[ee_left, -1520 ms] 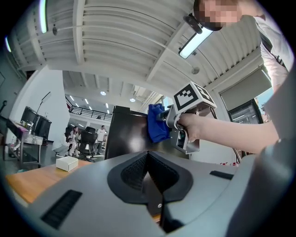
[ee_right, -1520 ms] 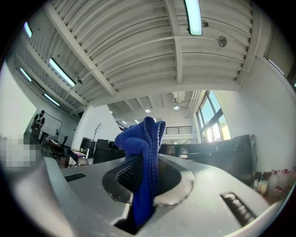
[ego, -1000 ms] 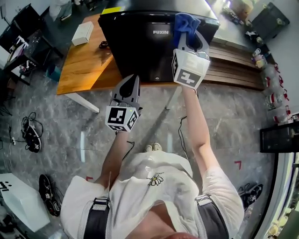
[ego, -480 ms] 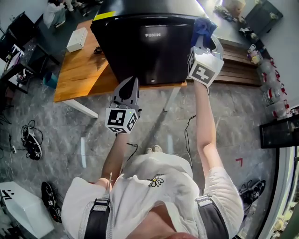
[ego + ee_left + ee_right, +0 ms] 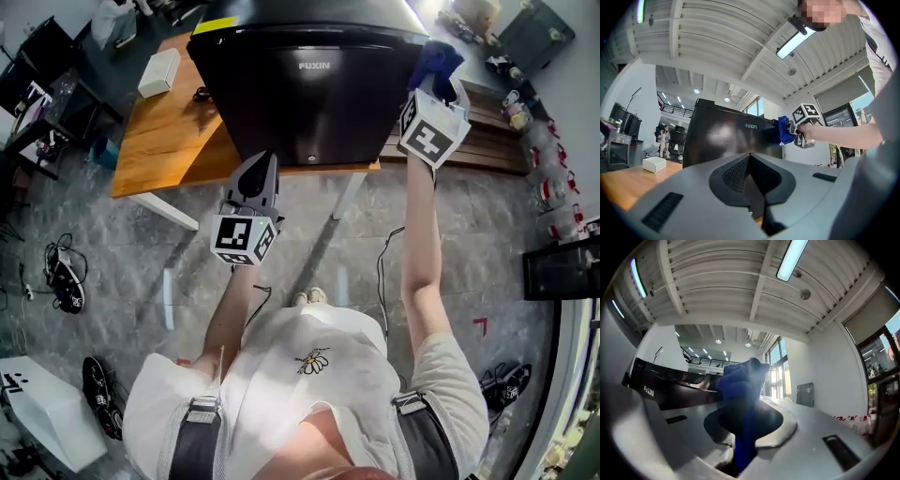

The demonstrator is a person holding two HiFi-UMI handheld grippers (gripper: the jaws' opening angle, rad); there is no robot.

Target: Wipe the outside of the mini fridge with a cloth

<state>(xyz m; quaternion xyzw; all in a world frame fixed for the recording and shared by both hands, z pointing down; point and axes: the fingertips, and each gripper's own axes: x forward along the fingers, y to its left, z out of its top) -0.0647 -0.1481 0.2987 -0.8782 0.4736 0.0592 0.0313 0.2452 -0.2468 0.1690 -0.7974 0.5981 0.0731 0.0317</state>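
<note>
Wooden table (image 5: 159, 141) bears the mini fridge (image 5: 300, 103); right claw (image 5: 440, 79) pinches blue cloth (image 5: 435, 56) (left claw (image 5: 270, 161) closed, empty).

"FUXIN" on mini fridge (image 5: 314, 84) front

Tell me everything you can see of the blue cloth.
The blue cloth is deep blue, soft-looking fabric, bunched into a crumpled wad. The right gripper is shut on it: the right gripper view shows a fold pinched between the jaws, with the bulk bulging past their tips. It is held at the upper right corner of the black mini fridge, apparently against that edge, though contact can't be confirmed.
</note>
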